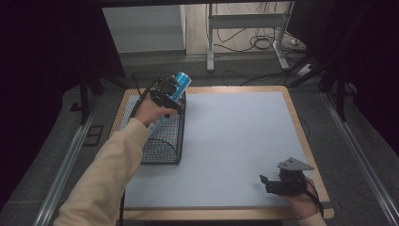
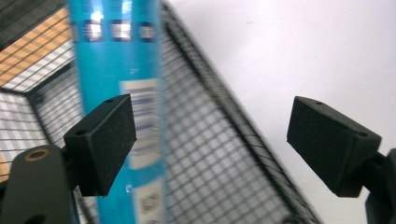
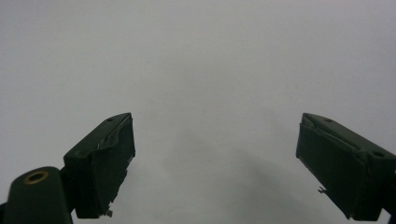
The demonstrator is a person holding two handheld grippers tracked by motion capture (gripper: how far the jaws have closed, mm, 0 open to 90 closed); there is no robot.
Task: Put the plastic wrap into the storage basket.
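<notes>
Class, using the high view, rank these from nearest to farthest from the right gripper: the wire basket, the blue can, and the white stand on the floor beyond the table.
Measured from the right gripper at the table's near right corner:
1. Wire basket, at the table's left side.
2. Blue can, at the basket's far end by the left gripper.
3. White stand, on the floor beyond the table's far edge.

You see a glossy blue can (image 2: pixel 119 70) with a smooth, shiny printed skin and a paper-like white label. Beside it, your basket (image 1: pixel 164 141) is thin black wire mesh, slightly shiny. The tabletop (image 1: pixel 235 141) carries a matt, smooth pale grey sheet inside a bare wood rim. Your fingers (image 2: pixel 105 144) wear matt black, faintly grainy pads.
</notes>
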